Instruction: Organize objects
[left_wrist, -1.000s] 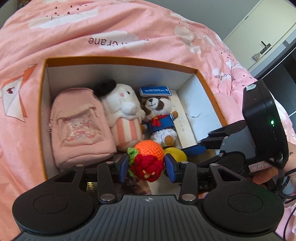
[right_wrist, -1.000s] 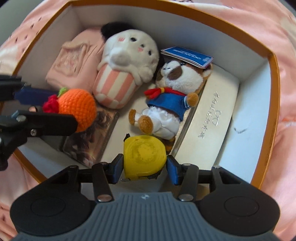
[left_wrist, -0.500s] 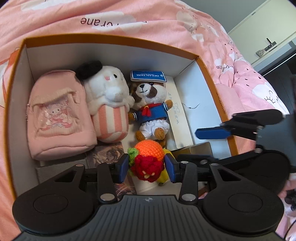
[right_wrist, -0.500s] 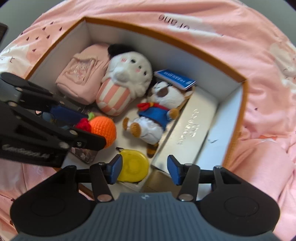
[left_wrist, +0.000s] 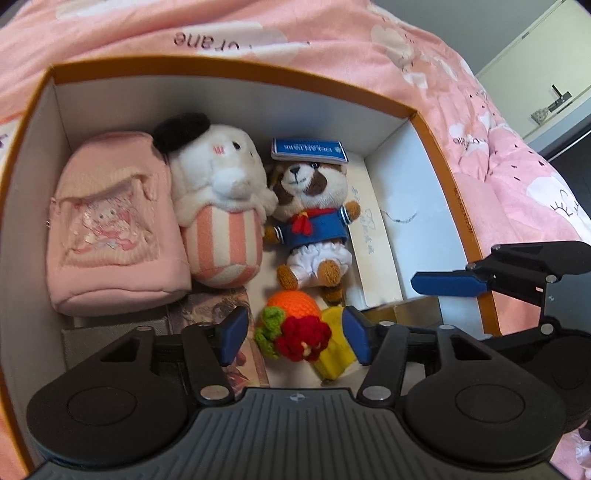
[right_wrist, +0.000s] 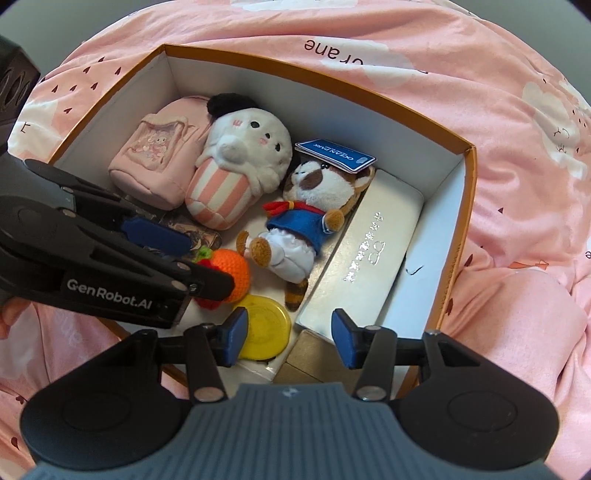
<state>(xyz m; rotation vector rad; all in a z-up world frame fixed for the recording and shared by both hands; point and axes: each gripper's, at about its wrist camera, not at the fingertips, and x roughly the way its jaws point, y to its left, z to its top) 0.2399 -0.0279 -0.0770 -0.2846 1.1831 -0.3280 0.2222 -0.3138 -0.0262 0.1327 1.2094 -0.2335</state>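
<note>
in the near part of the orange box (left_wrist: 436, 136), the knitted orange (left_wrist: 295, 325) is flanked, untouched, by the opening left tongs (left_wrist: 291, 338), while nothing is gripped by the half-spread right tongs (right_wrist: 288, 338) above the yellow disc (right_wrist: 266, 328).

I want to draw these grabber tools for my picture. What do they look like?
Each hand-held gripper is black, with a ribbed grey grip at the bottom and two round black discs beside it. The left hand-held gripper and the right hand-held gripper both have two black fingers with silver screws and blue pads at the tips. The left one has "GenRobot.AI" printed in white on its side.
</note>
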